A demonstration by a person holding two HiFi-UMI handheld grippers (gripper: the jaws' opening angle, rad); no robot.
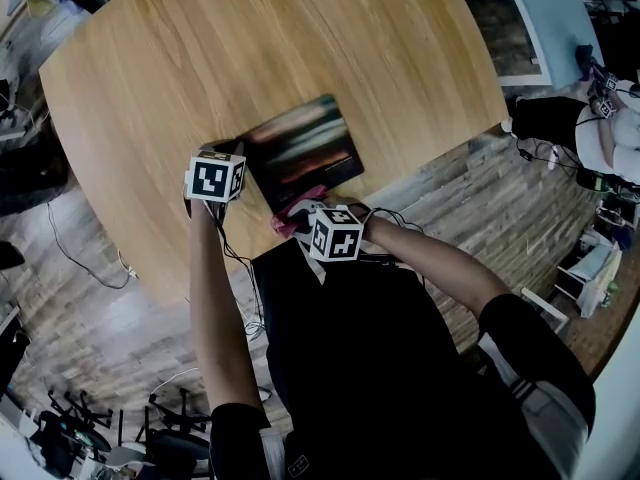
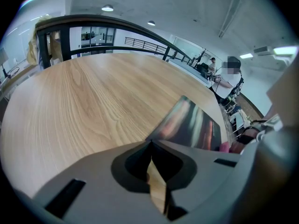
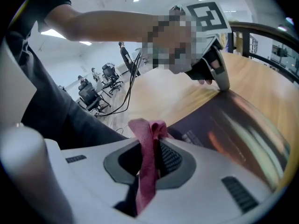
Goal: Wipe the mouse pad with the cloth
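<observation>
A dark mouse pad [image 1: 302, 148] with blurry coloured streaks lies near the front edge of the round wooden table [image 1: 250, 38]. My left gripper [image 1: 238, 152] is shut, with its tips down on the pad's left corner; the right gripper view shows that gripper [image 3: 222, 85] touching the corner. Whether it pinches the pad's edge I cannot tell. In the left gripper view the pad [image 2: 194, 125] stretches away right of the shut left gripper [image 2: 150, 143]. My right gripper [image 3: 153, 139] is shut on a pink cloth [image 3: 145, 148] at the pad's [image 3: 233, 125] near edge. The cloth [image 1: 290, 216] bunches there.
The table's front edge [image 1: 400, 183] runs just under my arms, with wood-plank floor and a cable [image 1: 240, 268] below. A person [image 2: 231, 73] stands beyond the table. Office chairs [image 3: 88, 94] stand further off. Bare tabletop [image 2: 93, 101] lies beyond the pad.
</observation>
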